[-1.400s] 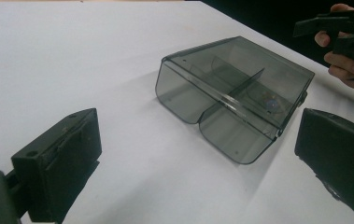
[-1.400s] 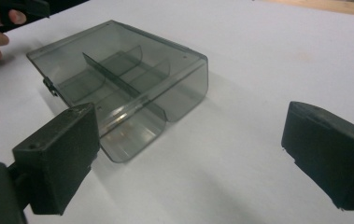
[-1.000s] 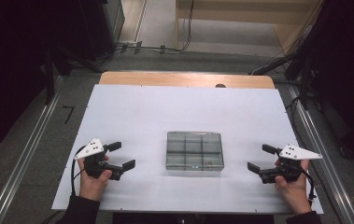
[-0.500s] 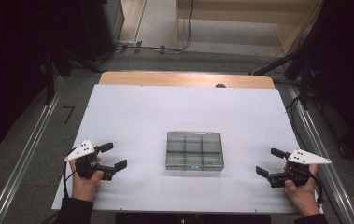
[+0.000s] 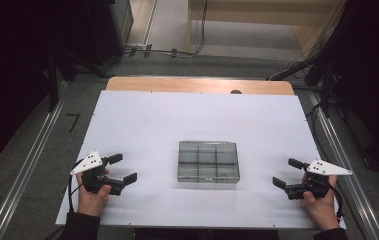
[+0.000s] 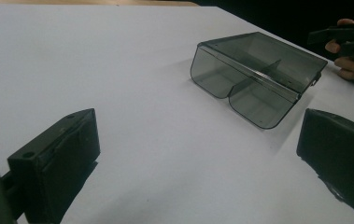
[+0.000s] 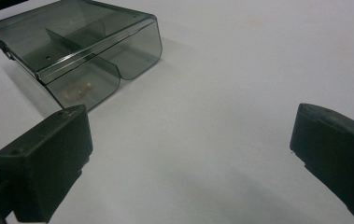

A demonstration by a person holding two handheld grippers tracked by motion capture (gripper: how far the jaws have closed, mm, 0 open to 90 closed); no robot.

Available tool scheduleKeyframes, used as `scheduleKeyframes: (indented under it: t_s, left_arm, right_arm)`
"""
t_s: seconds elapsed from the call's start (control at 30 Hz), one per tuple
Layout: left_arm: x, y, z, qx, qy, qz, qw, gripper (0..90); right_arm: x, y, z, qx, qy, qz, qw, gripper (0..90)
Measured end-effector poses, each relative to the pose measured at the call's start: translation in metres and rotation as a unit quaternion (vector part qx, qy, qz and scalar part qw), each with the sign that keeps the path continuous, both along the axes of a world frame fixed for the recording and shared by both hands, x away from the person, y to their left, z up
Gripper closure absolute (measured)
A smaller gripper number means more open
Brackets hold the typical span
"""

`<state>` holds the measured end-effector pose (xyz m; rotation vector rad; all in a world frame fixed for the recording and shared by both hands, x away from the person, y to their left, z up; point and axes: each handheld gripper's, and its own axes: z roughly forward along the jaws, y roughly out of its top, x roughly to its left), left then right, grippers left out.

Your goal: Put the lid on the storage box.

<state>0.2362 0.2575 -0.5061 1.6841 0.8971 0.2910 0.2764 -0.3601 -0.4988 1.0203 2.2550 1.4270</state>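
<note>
A shut, smoky clear compartment box (image 5: pixel 208 161) lies flat at the middle of the white table. It appears again in the left gripper view (image 6: pixel 257 74) and in the right gripper view (image 7: pixel 79 49), where a small pale item (image 7: pixel 79 88) shows through one near compartment. My left gripper (image 5: pixel 123 168) rests near the table's front left, open and empty, well clear of the box. Over at the front right, my right gripper (image 5: pixel 287 173) is open too, holding nothing and pointing toward the box. In the left gripper view the other hand and its gripper (image 6: pixel 352 39) show beyond the box.
The white table top (image 5: pixel 177 125) has a wooden strip (image 5: pixel 197 85) along its far edge. Grey floor with metal rails (image 5: pixel 22 170) runs along both sides. Cables (image 5: pixel 177 50) lie on the floor behind the table. Dark equipment stands at both far corners.
Both hands have drawn outward and back toward the table's front corners, away from the box. Both grippers stay open. The box has not moved.
</note>
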Motion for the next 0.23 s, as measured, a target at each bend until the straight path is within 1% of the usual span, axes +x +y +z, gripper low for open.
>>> scheduleKeyframes:
  t_s: [0.13, 0.23]
  left_arm:
    - [0.0004, 0.0004, -0.0002, -0.003, 0.001, 0.001, 1.0, 0.0]
    - [0.0005, 0.0002, -0.0002, -0.002, 0.001, 0.001, 1.0, 0.0]
  right_arm:
    - [-0.0004, 0.0001, -0.0002, 0.002, -0.003, 0.002, 1.0, 0.0]
    - [0.0003, -0.0002, -0.0005, 0.003, 0.0, 0.0, 1.0, 0.0]
